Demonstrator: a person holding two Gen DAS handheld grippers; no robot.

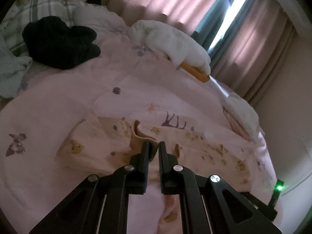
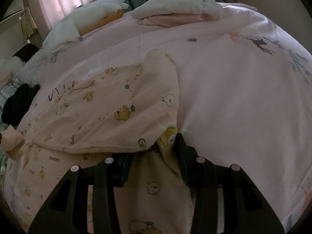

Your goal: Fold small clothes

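Note:
A small pale pink garment printed with yellow cartoon animals lies on the pink bedspread. My left gripper is nearly shut, its fingers pinching the garment's ribbed cuff or collar. In the right wrist view the same garment is spread out and partly folded over. My right gripper has its jaws wide apart with the garment's edge lying between them; its left fingertip is hidden under the cloth.
A black garment lies at the far left of the bed. A white plush duck lies near the curtains. A stack of folded white and pink clothes sits at the far side.

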